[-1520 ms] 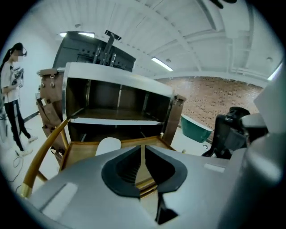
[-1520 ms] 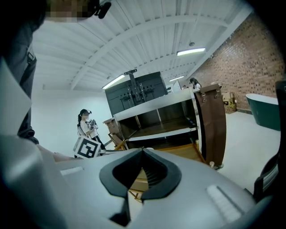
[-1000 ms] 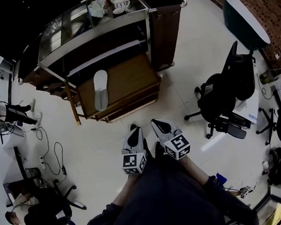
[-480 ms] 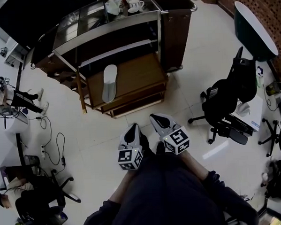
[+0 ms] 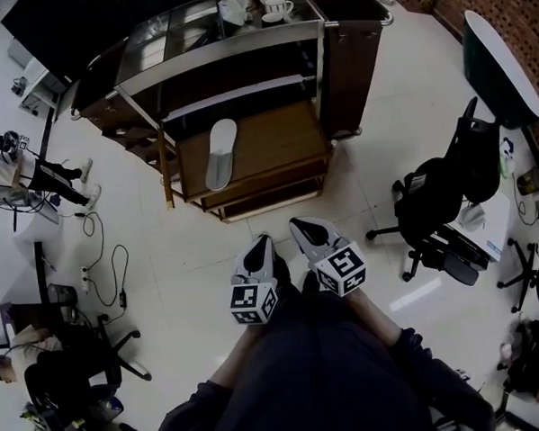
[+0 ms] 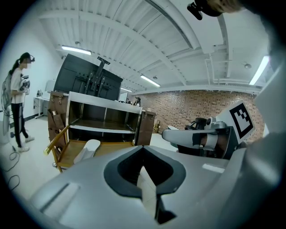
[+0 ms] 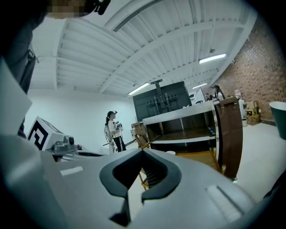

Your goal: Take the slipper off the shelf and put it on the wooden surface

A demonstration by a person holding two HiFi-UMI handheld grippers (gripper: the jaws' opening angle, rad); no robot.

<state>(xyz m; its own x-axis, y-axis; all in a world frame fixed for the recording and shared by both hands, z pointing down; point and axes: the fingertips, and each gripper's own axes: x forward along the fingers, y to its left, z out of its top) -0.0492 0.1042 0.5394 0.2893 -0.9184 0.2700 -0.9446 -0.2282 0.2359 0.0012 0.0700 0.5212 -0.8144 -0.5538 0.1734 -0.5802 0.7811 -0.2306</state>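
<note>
A pale grey slipper point(image 5: 220, 152) lies flat on the wooden surface point(image 5: 274, 138) of the cart's low platform, toward its left side. It also shows in the left gripper view as the slipper point(image 6: 88, 149) and in the right gripper view as a small white bit of slipper point(image 7: 170, 153). My left gripper point(image 5: 258, 249) and right gripper point(image 5: 304, 231) hang side by side over the white floor, well short of the cart. Both are shut with nothing in them. In their own views the left gripper point(image 6: 143, 154) and right gripper point(image 7: 143, 156) point roughly level at the cart.
The dark shelf cart point(image 5: 234, 50) carries cups point(image 5: 272, 3) on top. Black office chairs point(image 5: 440, 201) stand at the right, near a dark round table point(image 5: 500, 63). A person point(image 5: 33, 173) stands at the left, and cables point(image 5: 101, 264) lie on the floor.
The head view has swung, so the cart and slipper now sit further right in the picture. Both grippers stay shut, side by side, a little higher than before.
</note>
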